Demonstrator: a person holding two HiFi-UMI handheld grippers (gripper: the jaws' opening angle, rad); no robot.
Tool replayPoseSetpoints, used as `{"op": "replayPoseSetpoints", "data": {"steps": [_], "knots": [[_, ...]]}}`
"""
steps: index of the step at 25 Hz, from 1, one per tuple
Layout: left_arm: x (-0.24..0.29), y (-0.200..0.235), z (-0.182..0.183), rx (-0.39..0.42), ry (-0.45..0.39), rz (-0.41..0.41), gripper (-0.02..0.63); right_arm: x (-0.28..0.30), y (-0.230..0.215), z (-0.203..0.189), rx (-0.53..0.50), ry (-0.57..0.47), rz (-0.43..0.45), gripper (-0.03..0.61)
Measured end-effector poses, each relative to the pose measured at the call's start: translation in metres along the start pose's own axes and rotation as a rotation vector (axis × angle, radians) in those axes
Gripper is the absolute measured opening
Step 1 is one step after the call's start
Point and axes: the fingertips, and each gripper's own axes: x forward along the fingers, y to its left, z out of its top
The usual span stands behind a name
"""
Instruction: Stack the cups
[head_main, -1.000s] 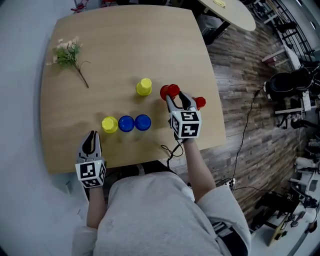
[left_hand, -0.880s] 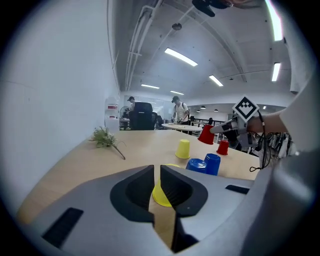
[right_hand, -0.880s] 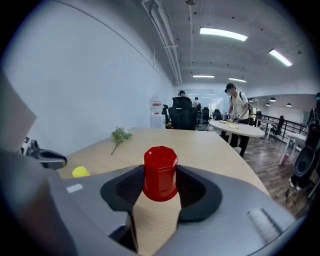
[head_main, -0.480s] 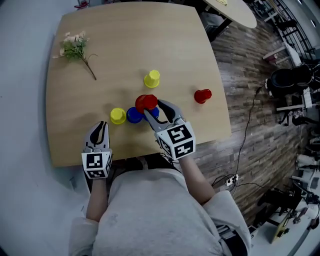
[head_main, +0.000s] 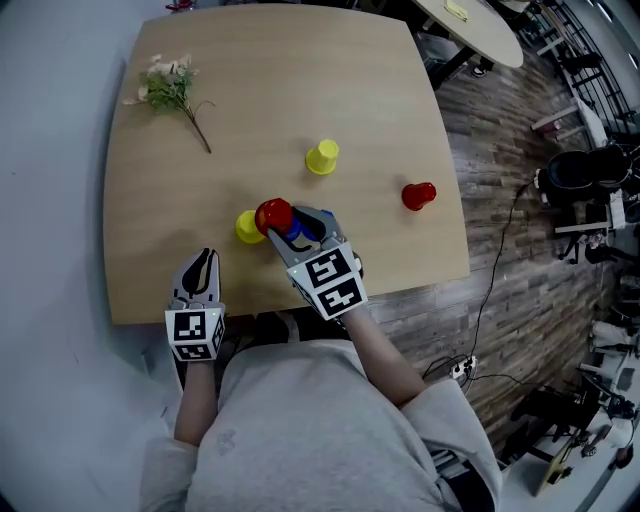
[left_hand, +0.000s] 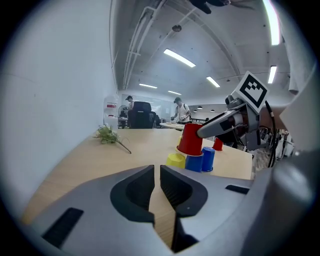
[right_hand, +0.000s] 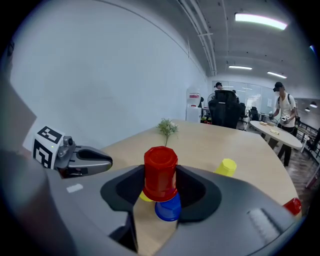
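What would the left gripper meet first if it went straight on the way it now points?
Probably bare table top: the left gripper, empty, tilts down toward it. The nearest yellow cup sits right of that line; depth is unclear.

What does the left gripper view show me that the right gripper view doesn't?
Only the left gripper view: both blue cups side by side beneath the held cup, seen side-on, and the left gripper with its jaws nearly closed on nothing. Only the right gripper view: the right gripper with its jaws clamping the red cup from both sides. Both: that red cup, the yellow cup beside the blue ones, and the flower sprig.
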Motion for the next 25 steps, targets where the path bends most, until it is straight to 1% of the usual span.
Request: {"op": "replayPoseSetpoints", "data": {"steps": [5,12,14,17,21,23,25], "knots": [[-0.004,0.005,-0.004,-0.009,0.005,0.011,0.041,0.006,0.005,-0.003,-0.005,0.014,0.002,0.206],[0.0,0.003,-0.005,-0.008,0.011,0.01,0.04,0.005,0.005,-0.007,-0.006,-0.004,0.011,0.225],[0.003,0.002,-0.005,-0.007,0.012,0.009,0.04,0.001,0.002,-0.005,0.012,-0.014,0.024,0.236],[0.006,0.0,-0.001,-0.006,0.008,0.007,0.04,-0.013,-0.006,0.006,0.064,-0.061,0.038,0.238],[0.011,-0.001,0.003,-0.013,-0.003,0.007,0.04,-0.038,-0.042,0.012,0.139,-0.117,-0.011,0.238],[0.013,-0.002,0.005,-0.015,-0.004,0.008,0.04,-0.05,-0.066,0.008,0.158,-0.123,-0.06,0.238],[0.016,-0.004,0.005,-0.018,-0.001,0.011,0.04,-0.062,-0.097,-0.003,0.182,-0.119,-0.129,0.238]]}}
